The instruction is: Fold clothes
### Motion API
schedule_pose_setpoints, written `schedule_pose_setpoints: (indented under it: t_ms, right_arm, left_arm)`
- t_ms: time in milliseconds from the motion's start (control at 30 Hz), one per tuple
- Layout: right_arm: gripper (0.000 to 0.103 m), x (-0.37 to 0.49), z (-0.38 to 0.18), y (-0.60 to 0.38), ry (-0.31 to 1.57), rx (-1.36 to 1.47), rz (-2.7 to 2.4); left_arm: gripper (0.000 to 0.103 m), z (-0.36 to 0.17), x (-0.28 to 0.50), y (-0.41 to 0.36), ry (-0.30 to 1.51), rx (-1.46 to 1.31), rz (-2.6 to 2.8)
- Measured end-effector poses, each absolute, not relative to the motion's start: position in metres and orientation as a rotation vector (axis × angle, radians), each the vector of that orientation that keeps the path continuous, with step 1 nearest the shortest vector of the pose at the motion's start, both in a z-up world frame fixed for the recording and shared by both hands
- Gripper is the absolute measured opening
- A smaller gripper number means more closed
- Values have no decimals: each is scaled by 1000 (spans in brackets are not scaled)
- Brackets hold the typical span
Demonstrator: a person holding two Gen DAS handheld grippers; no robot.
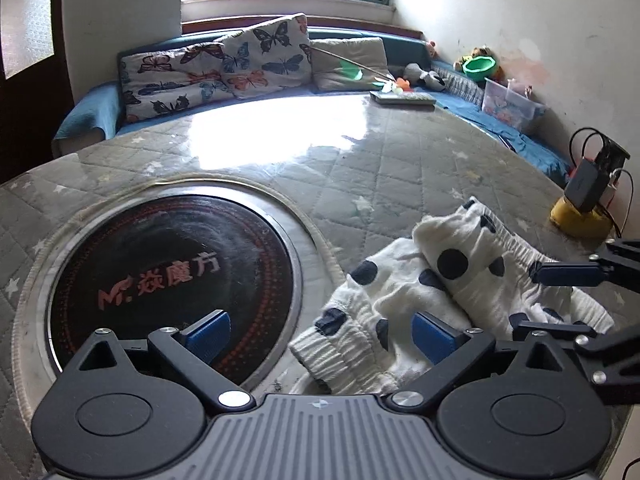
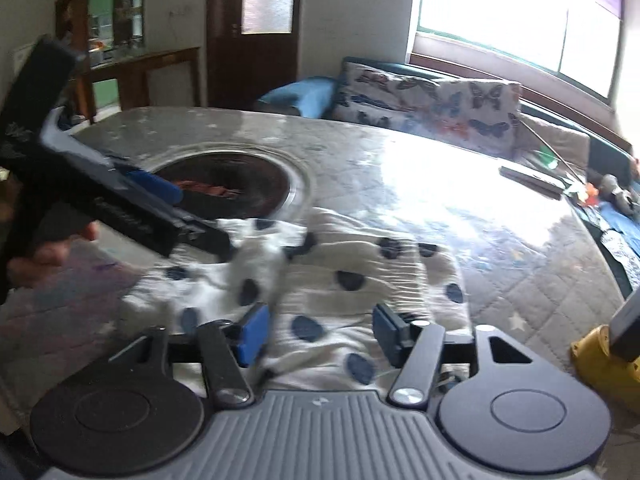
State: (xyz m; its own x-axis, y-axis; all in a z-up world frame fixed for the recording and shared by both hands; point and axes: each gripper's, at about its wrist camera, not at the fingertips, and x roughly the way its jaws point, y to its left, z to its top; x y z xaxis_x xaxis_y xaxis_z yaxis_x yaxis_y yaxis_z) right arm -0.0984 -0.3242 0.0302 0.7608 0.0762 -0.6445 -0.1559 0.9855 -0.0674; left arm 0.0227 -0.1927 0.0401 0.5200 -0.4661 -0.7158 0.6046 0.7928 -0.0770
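Observation:
A white garment with dark polka dots [image 1: 432,292] lies crumpled on the quilted table cover, at the lower right of the left wrist view. My left gripper [image 1: 320,338] is open and empty, its right pad just over the garment's ribbed hem. In the right wrist view the garment [image 2: 340,280] is spread below my right gripper [image 2: 316,336], which is open and empty just above the cloth. The left gripper [image 2: 168,208] shows there at the left, over the garment's far edge. The right gripper [image 1: 568,276] shows at the right edge of the left wrist view.
A round black induction cooktop [image 1: 172,276] is set in the table [image 1: 360,168], left of the garment. A yellow and black device [image 1: 584,204] stands at the table's right edge. A sofa with butterfly cushions [image 1: 224,68] lies beyond. A flat book [image 1: 402,98] rests at the far edge.

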Motion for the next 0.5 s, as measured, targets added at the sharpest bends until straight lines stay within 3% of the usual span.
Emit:
schedule_pose_setpoints:
  t_ms: [200, 300, 433, 500]
  right_arm:
    - [58, -93, 19, -334, 759, -84, 144]
    - [39, -92, 13, -339, 792, -68, 158]
    - [13, -91, 12, -342, 810, -59, 163]
    - [8, -89, 14, -342, 803, -79, 154]
  left_arm:
    - [50, 36, 20, -199, 807, 220, -672]
    - [35, 34, 18, -202, 812, 235, -685]
    - [27, 33, 10, -198, 802, 250, -687]
    - [25, 36, 7, -193, 783, 250, -676]
